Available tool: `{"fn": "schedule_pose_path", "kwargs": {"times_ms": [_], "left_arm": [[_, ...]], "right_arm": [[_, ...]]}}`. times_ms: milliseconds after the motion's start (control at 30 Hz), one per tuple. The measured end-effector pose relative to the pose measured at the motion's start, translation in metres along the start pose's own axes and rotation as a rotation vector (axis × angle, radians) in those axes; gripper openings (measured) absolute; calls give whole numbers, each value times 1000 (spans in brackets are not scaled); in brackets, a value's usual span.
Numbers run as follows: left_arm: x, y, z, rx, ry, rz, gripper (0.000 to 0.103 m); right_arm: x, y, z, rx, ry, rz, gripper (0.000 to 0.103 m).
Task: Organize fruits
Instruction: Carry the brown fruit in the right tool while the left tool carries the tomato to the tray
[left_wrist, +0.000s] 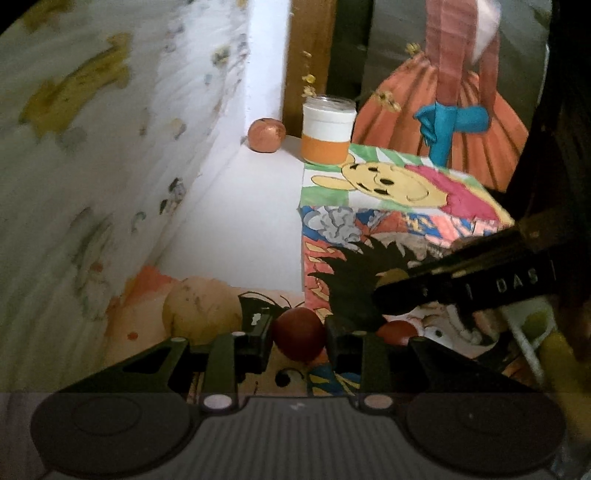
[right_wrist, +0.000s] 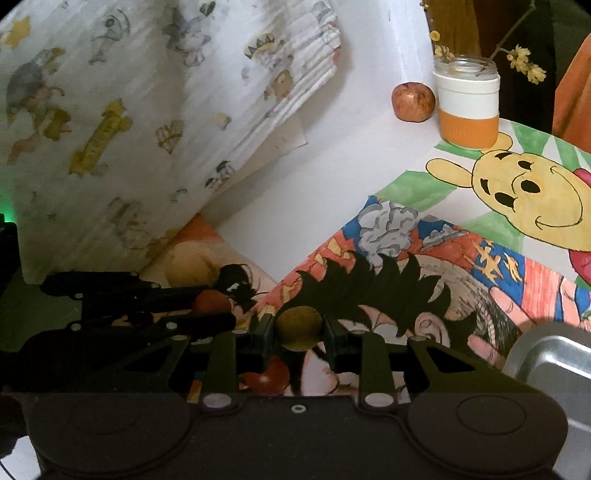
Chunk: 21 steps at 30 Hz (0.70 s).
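Observation:
My left gripper (left_wrist: 298, 338) is shut on a dark red fruit (left_wrist: 298, 339), lifted above the drawing-covered table. In the right wrist view this same gripper (right_wrist: 212, 312) enters from the left with the red fruit (right_wrist: 211, 302) between its fingers. My right gripper (right_wrist: 299, 328) is shut on a yellow-green fruit (right_wrist: 298, 328); in the left wrist view it (left_wrist: 388, 291) crosses from the right, and the yellow-green fruit (left_wrist: 392, 277) shows at its tip. Another red fruit (right_wrist: 266, 378) lies on the table below my right gripper, also seen as a red fruit (left_wrist: 397, 331) in the left view. A brownish fruit (left_wrist: 266, 134) (right_wrist: 413, 101) sits at the far back.
A white and orange jar (left_wrist: 328, 129) (right_wrist: 467, 105) with flower twigs stands beside the brownish fruit. A metal tray (right_wrist: 550, 358) sits at the right edge. A patterned white cloth (right_wrist: 147, 129) hangs on the left. Cartoon drawings (right_wrist: 517, 192) cover the table.

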<state>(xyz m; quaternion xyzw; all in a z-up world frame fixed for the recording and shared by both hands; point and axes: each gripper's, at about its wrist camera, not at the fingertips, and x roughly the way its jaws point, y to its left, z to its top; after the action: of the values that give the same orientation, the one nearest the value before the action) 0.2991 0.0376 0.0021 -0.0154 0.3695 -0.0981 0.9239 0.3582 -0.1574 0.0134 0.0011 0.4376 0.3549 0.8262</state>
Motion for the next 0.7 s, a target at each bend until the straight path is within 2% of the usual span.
{"fn": "schedule_pose_path", "kwargs": {"times_ms": [167, 400, 700], "left_arm": [[-16, 2, -4, -64, -16, -21, 33], [-42, -14, -7, -91, -61, -53, 33], [-75, -58, -15, -86, -94, -125, 33]], "right_arm": [[-15, 7, -9, 8, -12, 2, 30], [-47, 11, -27, 69, -53, 8, 30], [-120, 16, -66, 120, -158, -50, 30]]}}
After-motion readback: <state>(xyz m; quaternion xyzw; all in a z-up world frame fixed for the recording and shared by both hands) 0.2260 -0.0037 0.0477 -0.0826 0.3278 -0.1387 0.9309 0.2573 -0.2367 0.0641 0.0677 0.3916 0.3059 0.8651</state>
